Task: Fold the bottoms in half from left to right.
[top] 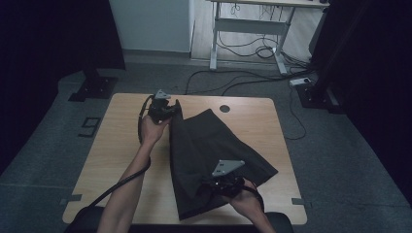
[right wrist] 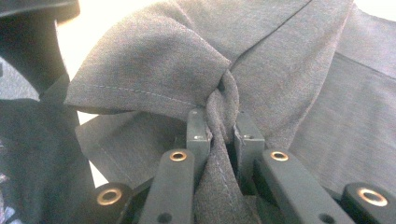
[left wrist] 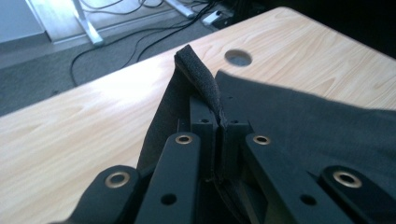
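Observation:
A dark grey garment (top: pixel 214 155), perhaps a skirt, lies spread across the middle of the wooden table (top: pixel 121 160). My left gripper (top: pixel 171 110) is at the garment's far left corner and is shut on its thick edge (left wrist: pixel 205 84), which stands up between the jaws. My right gripper (top: pixel 221 187) is at the near edge of the cloth, shut on a bunched fold (right wrist: pixel 222 112) of the hem. The stitched hem (right wrist: pixel 140 91) curls over to the left of the jaws.
A round cable hole (top: pixel 224 108) lies in the table beyond the garment. Bare wood stretches to the left of the cloth. A white-legged desk (top: pixel 252 29) and loose cables (top: pixel 243 77) are on the floor behind. Black stands (top: pixel 92 82) flank the table.

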